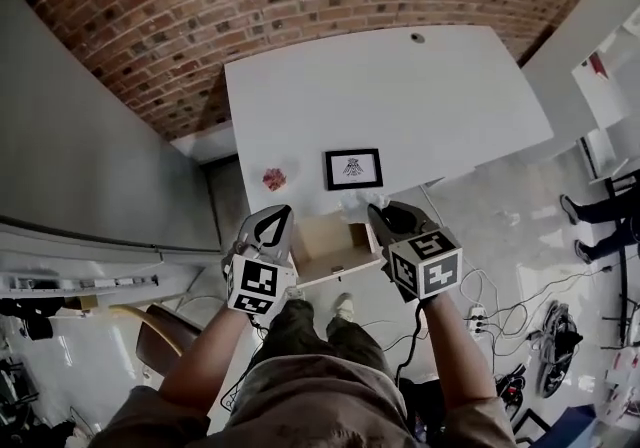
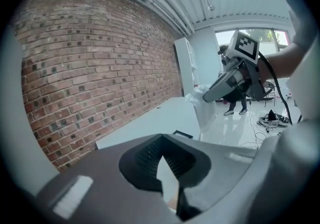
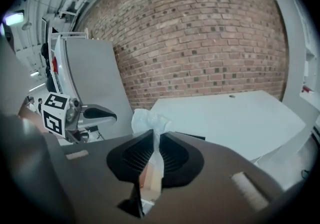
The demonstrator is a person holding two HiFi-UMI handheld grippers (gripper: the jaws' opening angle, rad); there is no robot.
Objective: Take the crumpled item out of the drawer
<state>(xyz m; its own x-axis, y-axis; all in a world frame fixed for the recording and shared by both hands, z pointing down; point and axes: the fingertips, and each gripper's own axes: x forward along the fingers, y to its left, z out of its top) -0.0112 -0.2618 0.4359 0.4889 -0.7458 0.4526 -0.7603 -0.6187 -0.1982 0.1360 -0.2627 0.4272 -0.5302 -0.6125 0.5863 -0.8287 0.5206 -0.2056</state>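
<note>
1. White crumpled wad of thin paper or plastic (image 3: 148, 117) was pinched in the right gripper (image 3: 152, 135). Its jaws were closed tight on the lower end, and the bunched top stuck out past the tips.
2. From the head view I put the wad (image 1: 352, 204) at the right gripper's tips (image 1: 373, 209), over the back edge of the open light-brown wooden drawer (image 1: 322, 239) under the flat white table (image 1: 400, 86). It looked lifted, not resting on anything.
3. The left gripper view backed that up. The wad (image 2: 204, 109) hung free below the right gripper (image 2: 212, 93), just beside the table edge.
4. Left gripper (image 2: 161, 140): jaws together at the tips, nothing between them. It hung over the drawer's left side (image 1: 283, 210).
5. Step in hand, as I read it: the extraction lift. The grasp was made and the wad was mostly clear of the drawer.
6. The next move called for carrying it up and away, then setting it on bare tabletop, clear of the black-framed picture (image 1: 353, 169) and the small red crumpled object (image 1: 273, 178).
7. Risk: the grip was on a thin tail and could slip.
</note>
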